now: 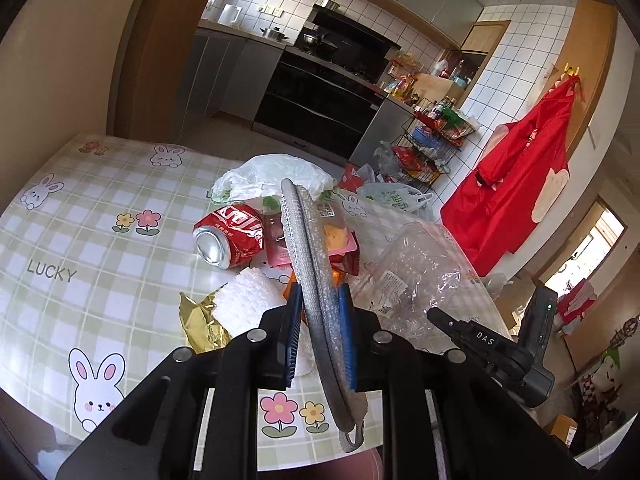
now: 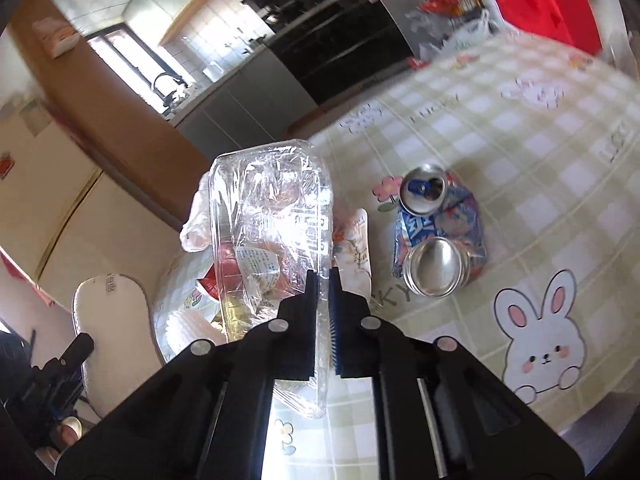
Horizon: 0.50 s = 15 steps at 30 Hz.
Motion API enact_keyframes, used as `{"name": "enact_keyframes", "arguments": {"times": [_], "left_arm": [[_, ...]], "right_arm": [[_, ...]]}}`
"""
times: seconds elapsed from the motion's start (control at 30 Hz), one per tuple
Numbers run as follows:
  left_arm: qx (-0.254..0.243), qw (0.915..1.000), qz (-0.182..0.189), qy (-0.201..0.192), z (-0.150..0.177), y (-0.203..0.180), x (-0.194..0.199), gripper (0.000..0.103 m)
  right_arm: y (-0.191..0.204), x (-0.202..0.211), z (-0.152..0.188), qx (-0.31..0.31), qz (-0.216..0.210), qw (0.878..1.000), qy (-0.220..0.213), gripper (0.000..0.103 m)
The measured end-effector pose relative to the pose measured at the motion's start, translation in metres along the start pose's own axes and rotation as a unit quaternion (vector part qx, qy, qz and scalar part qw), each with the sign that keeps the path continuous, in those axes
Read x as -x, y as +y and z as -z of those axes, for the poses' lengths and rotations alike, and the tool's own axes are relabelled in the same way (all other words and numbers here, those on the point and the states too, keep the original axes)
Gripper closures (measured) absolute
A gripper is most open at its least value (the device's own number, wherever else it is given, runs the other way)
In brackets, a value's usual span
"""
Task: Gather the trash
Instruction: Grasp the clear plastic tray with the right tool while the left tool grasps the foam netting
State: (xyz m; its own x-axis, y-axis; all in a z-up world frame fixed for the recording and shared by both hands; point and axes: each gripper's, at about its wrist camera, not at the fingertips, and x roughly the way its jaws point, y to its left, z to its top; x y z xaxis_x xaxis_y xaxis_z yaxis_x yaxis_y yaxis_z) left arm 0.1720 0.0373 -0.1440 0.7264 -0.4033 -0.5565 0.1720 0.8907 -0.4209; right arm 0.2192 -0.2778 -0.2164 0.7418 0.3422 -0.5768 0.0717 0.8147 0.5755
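Note:
My left gripper (image 1: pixel 319 292) is shut on a grey shoe insole (image 1: pixel 304 232), seen edge-on and standing up between the blue pads. The right wrist view shows the insole's pale flat side (image 2: pixel 108 312) at the left. My right gripper (image 2: pixel 322 280) is shut on the rim of a clear plastic container (image 2: pixel 268 216), held tilted above the table. On the checked tablecloth (image 1: pixel 80 220) lie a crushed red can (image 1: pixel 230 236), a white plastic bag (image 1: pixel 276 176), pink and orange wrappers (image 1: pixel 340 240), a gold foil wrapper (image 1: pixel 200 320) and a white foam piece (image 1: pixel 248 300). A crushed blue can (image 2: pixel 436 240) lies right of the container.
The table's far edge runs behind the trash pile. Beyond it stand a black oven (image 1: pixel 320 96), a wire rack of groceries (image 1: pixel 432 140) with plastic bags at its foot, and a red garment (image 1: pixel 516 184) hanging on the tiled wall.

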Motion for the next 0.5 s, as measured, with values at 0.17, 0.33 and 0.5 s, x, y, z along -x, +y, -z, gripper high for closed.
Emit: {"name": "enact_keyframes", "arguments": {"times": [0.17, 0.33, 0.5], "left_arm": [[-0.01, 0.9998, 0.019, 0.002, 0.019, -0.008, 0.022, 0.085], [-0.014, 0.9995, 0.027, 0.008, 0.04, -0.013, 0.041, 0.085], [-0.018, 0.999, 0.033, 0.024, 0.068, -0.022, 0.054, 0.085]], "right_arm": [[0.006, 0.033, 0.002, 0.02, -0.006, 1.0, -0.022, 0.093], [0.013, 0.065, 0.008, 0.032, -0.009, 0.998, -0.044, 0.093], [0.017, 0.1, 0.017, 0.035, -0.017, 0.997, -0.063, 0.093]]}}
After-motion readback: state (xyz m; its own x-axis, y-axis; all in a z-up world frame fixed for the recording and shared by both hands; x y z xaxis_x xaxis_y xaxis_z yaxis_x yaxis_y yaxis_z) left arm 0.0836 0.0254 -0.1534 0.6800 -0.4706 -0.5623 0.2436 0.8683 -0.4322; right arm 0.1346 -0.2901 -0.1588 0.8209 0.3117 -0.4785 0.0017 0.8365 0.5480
